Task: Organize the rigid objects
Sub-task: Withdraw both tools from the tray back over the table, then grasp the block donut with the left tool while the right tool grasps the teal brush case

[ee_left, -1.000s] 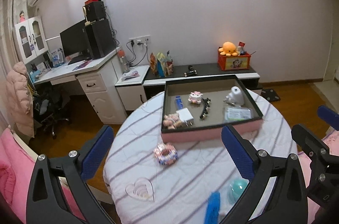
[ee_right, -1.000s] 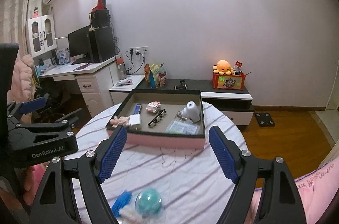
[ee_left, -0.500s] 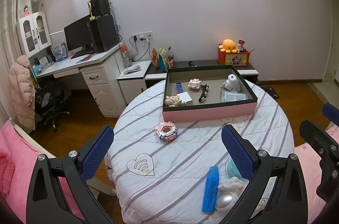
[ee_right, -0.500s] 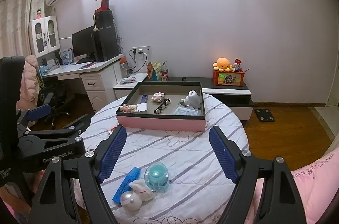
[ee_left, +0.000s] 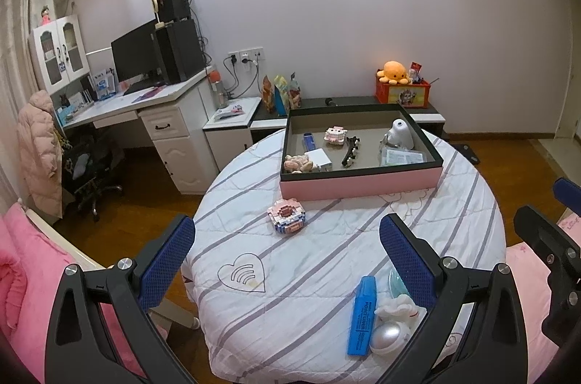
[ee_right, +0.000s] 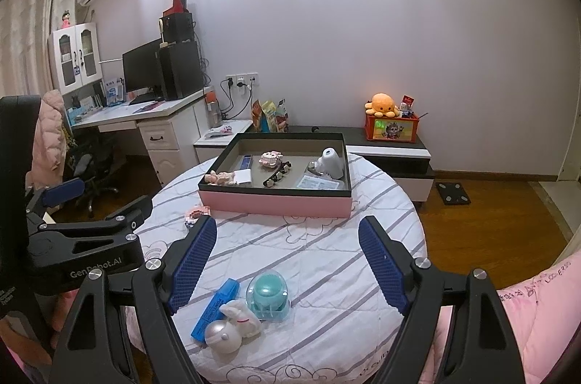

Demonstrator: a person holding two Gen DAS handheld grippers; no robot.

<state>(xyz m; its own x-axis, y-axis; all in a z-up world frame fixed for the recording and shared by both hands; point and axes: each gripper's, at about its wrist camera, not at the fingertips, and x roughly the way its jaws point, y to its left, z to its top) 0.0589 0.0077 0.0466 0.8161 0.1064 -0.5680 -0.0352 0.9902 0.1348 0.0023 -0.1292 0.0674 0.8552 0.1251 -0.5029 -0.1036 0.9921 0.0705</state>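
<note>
Task approx. half done: pink tray [ee_left: 363, 182] on the worktop [ee_left: 326, 253] is already holding several bits. Still waiting outside: block toy [ee_left: 287, 216], blue marker [ee_right: 215, 306], teal dome [ee_right: 268, 294], white rabbit w/ ball [ee_right: 232, 322]. Left claw [ee_left: 287, 260] & right claw [ee_right: 287, 266] are both gaping wide, holding nothing.

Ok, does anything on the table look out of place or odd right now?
Nothing is spilled or damaged. Four items still sit outside the pink box: a pink block toy alone mid-table, and a blue marker, white bunny toy and teal dome bunched together at the near edge. Both grippers' jaws are open and empty.
</note>
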